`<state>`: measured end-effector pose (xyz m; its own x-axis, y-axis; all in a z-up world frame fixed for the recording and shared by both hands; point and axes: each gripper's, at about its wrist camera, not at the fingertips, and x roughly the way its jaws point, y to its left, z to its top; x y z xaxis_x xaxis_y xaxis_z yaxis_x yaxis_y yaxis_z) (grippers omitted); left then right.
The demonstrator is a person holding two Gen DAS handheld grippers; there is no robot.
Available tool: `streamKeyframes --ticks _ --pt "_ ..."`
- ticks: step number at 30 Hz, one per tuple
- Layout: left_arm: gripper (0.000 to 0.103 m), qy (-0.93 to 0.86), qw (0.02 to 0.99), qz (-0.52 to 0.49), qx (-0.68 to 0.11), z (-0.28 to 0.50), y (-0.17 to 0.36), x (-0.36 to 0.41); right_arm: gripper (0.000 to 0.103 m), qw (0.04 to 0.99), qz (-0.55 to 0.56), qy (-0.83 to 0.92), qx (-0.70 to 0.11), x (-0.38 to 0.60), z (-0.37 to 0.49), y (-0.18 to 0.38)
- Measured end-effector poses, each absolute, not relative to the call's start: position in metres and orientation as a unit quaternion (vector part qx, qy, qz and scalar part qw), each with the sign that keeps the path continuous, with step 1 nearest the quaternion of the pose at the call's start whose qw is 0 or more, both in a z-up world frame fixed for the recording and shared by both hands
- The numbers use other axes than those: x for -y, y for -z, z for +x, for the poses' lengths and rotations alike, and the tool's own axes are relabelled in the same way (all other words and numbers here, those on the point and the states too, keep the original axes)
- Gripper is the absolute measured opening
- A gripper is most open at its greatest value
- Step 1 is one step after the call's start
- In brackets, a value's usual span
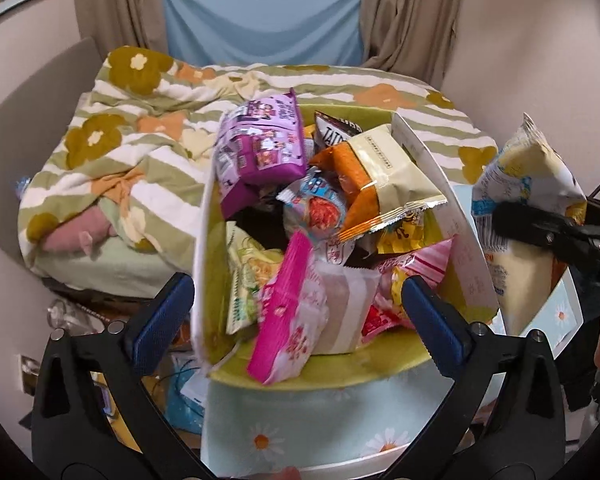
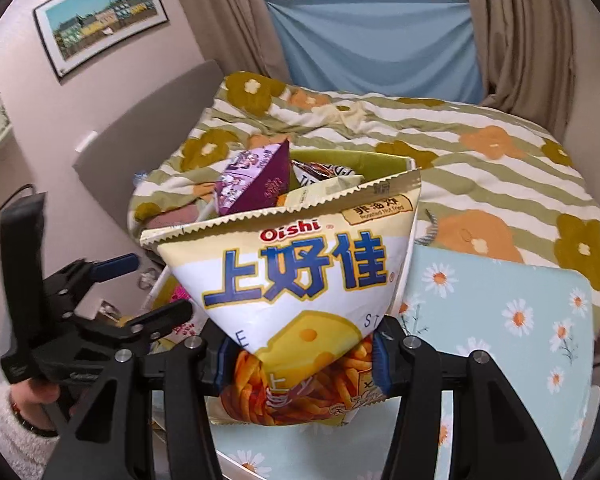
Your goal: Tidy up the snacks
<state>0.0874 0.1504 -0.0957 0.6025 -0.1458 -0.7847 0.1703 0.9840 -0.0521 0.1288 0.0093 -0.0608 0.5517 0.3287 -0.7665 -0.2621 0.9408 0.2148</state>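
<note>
my right fingers (image 2: 300,354) are clamped on the lower end of an oishi chip bag (image 2: 296,280), pinching it from both sides so the top seam stands up in front of me. my left fingers (image 1: 296,320) are spread wide with nothing between them, hanging just over the near edge of the snack box (image 1: 328,368).

the box sits ahead of and left of the chip bag, already heaped: a purple pack (image 1: 260,148) riding high at the far side, a cream and orange bag (image 1: 384,176) leaning across the middle, a pink packet (image 1: 292,312) sliding toward the near rim right under my left fingers. i judge the step in hand is getting the chip bag into that box. to do it well i'd carry it over the right wall of the box, find a low spot, and lay it flat rather than drop it upright, since the bag is puffy and would likely roll off the pile. the left fingers could press the pink packet down or steady the box wall first.

the box wall itself looks soft and leans outward, so bumping it may tip things out. the bench (image 2: 500,304), covered in a daisy-print cloth, lies to the right of the bag and is free there. beyond everything is a bed with a flowered blanket (image 1: 140,152). my two tools are close together, so i'd keep them from clashing.
</note>
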Motion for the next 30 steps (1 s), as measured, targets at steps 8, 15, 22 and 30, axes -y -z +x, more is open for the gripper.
streamKeyframes --ticks 8,15,22,30 --pt "0.103 0.057 0.892 -0.009 -0.448 0.08 0.095 -0.18 0.05 0.879 0.041 -0.161 -0.447 -0.041 0.143 0.062" --pt "0.103 0.041 0.891 -0.011 -0.453 0.081 0.1 -0.189 0.103 0.877 0.063 -0.147 -0.453 -0.057 0.154 0.08" --pt "0.103 0.046 0.893 0.001 -0.448 0.079 0.1 -0.18 0.103 0.896 0.073 -0.124 -0.419 -0.045 0.137 0.078" --pt "0.103 0.048 0.911 0.024 -0.408 0.062 0.061 -0.149 0.103 0.911 0.071 -0.113 -0.39 -0.021 0.116 0.047"
